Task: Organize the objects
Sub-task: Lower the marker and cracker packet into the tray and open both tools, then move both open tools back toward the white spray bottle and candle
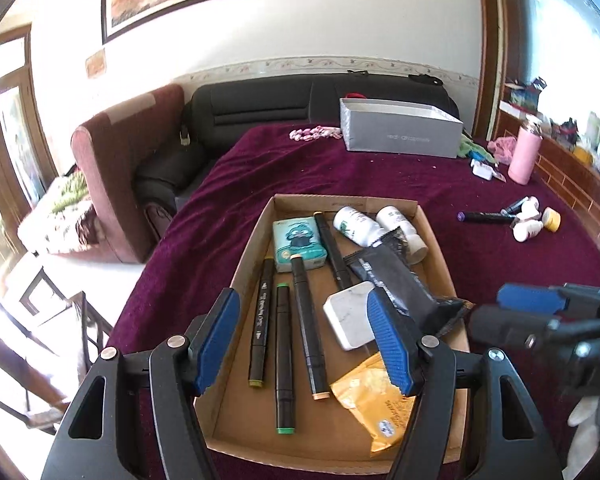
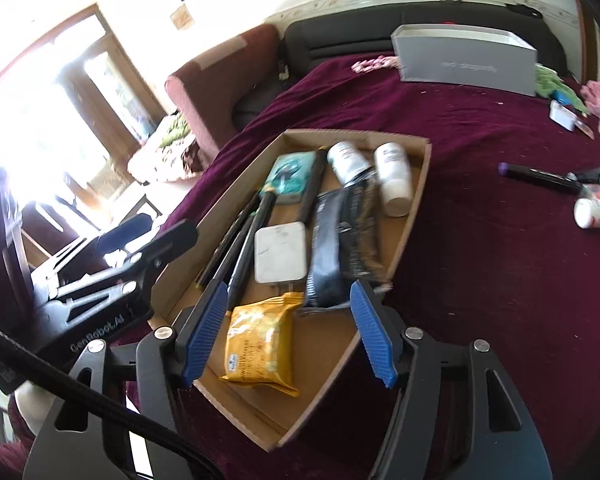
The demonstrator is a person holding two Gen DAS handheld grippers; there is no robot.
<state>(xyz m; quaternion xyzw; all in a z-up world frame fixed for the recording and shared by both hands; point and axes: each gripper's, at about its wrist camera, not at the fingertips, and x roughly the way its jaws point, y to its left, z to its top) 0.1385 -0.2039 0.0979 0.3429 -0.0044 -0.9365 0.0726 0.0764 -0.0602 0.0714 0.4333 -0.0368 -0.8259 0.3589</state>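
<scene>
The cardboard tray point(image 1: 256, 248) is sitting on the maroon cloth point(image 1: 228, 184), with bare cloth lying at 9 and 3 o'clock. Markers point(image 1: 306, 320) and bottles point(image 1: 356, 224) are lying inside. Left gripper point(image 1: 304, 344) and right gripper point(image 2: 288, 332) are hanging open above it, gripping nothing.

A bed covered with a dark red blanket point(image 1: 228, 200) carries everything. A shallow cardboard tray point(image 1: 256, 256) sits on it in the foreground. Farther back rests a grey box point(image 1: 400, 136), with a pink beaded string point(image 1: 314, 133) just beside it. Near the right edge stand a pink bottle point(image 1: 524, 156) and a small white case point(image 1: 483, 170). Well apart from the tray lie a purple-capped marker point(image 1: 486, 216) and small white bottles point(image 1: 528, 228).
</scene>
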